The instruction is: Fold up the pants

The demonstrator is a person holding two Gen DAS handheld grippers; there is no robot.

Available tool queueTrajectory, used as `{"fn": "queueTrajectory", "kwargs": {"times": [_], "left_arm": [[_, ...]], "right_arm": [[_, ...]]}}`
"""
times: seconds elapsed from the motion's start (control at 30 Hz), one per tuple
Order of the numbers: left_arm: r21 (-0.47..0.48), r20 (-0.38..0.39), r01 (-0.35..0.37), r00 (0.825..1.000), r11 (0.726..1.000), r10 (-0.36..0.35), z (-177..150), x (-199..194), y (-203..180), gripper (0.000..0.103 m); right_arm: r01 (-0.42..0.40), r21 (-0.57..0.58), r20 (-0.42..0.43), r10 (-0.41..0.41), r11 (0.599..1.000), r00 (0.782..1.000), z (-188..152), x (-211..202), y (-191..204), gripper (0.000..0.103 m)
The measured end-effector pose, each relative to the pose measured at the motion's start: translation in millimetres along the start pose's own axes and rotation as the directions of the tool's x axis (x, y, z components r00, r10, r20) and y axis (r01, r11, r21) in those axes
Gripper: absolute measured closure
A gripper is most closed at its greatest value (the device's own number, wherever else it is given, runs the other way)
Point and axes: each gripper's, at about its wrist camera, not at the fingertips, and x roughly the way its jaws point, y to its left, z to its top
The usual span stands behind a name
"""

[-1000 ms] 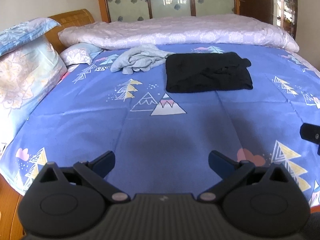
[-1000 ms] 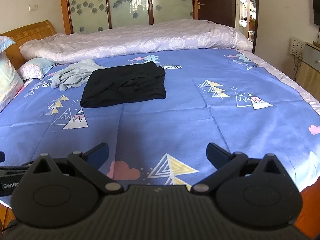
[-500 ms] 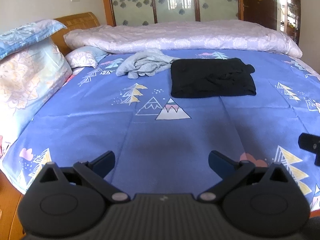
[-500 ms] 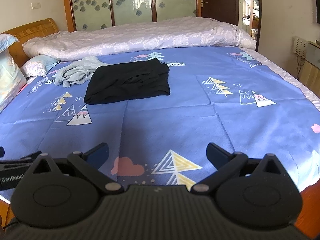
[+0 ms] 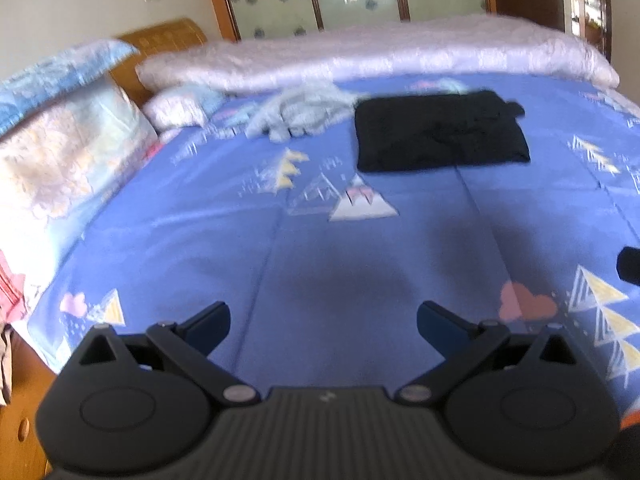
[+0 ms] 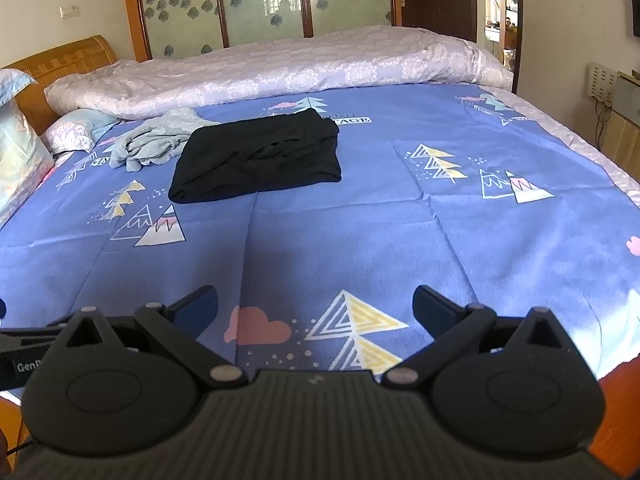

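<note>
Black pants lie folded in a flat rectangle far back on the blue patterned bed sheet; they also show in the right wrist view. My left gripper is open and empty, well short of the pants over the near part of the bed. My right gripper is open and empty, also near the bed's front edge. A tip of the right gripper shows at the right edge of the left wrist view.
A crumpled grey garment lies just left of the pants. A rolled pale quilt runs along the far side. Pillows and a wooden headboard stand at the left. A cabinet stands at the right.
Both grippers have tilted and drawn back slightly, so the pants sit lower in each view. The left wrist view is now motion-blurred. The jaws stay open and the pants have not moved.
</note>
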Motion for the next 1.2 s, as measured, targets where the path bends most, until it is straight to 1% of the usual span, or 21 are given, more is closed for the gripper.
{"fn": "queueTrajectory", "kwargs": {"times": [0.07, 0.17, 0.27, 0.47, 0.63, 0.7, 0.8, 0.9, 1.2], "left_arm": [[0.016, -0.025, 0.021, 0.999, 1.0, -0.021, -0.1, 0.3, -0.9, 0.0], [0.029, -0.009, 0.03, 1.0, 0.999, -0.03, -1.4, -4.4, -2.2, 0.0], [0.019, -0.014, 0.048, 0.999, 0.999, -0.048, -1.6, -5.5, -1.3, 0.0], [0.009, -0.031, 0.057, 0.998, 0.998, -0.057, -1.6, -3.3, 0.6, 0.0], [0.012, -0.04, 0.045, 0.998, 0.999, -0.045, -2.4, -4.0, -0.8, 0.0], [0.017, -0.054, 0.025, 0.998, 1.0, -0.024, -3.0, -3.0, -2.4, 0.0], [0.017, -0.077, 0.014, 0.997, 1.0, -0.013, -4.1, 0.4, -2.3, 0.0], [0.011, -0.089, 0.02, 0.996, 1.0, -0.019, -4.6, 1.8, -1.0, 0.0], [0.019, -0.091, 0.031, 0.995, 0.999, -0.029, -4.8, 1.2, -2.8, 0.0]], "right_arm": [[-0.002, 0.003, -0.006, 0.002, 1.0, 1.0, -0.6, 0.6, -1.4, 0.0], [-0.005, 0.005, -0.008, 0.006, 1.0, 1.0, -0.8, 0.4, -3.2, 0.0], [-0.005, 0.004, -0.009, 0.005, 1.0, 1.0, -0.9, 0.5, -3.2, 0.0], [-0.011, 0.002, -0.018, 0.011, 1.0, 1.0, -2.4, 0.9, -5.7, 0.0], [-0.015, -0.006, -0.021, 0.015, 1.0, 1.0, -2.8, 0.7, -5.8, 0.0], [-0.016, -0.008, -0.023, 0.016, 1.0, 1.0, -3.1, 0.9, -6.5, 0.0], [-0.019, -0.006, -0.029, 0.018, 1.0, 0.999, -3.6, 2.0, -6.9, 0.0], [-0.019, -0.005, -0.033, 0.019, 1.0, 0.999, -4.0, 2.6, -7.6, 0.0], [-0.019, -0.004, -0.035, 0.019, 1.0, 0.999, -3.5, 3.2, -10.1, 0.0]]}}
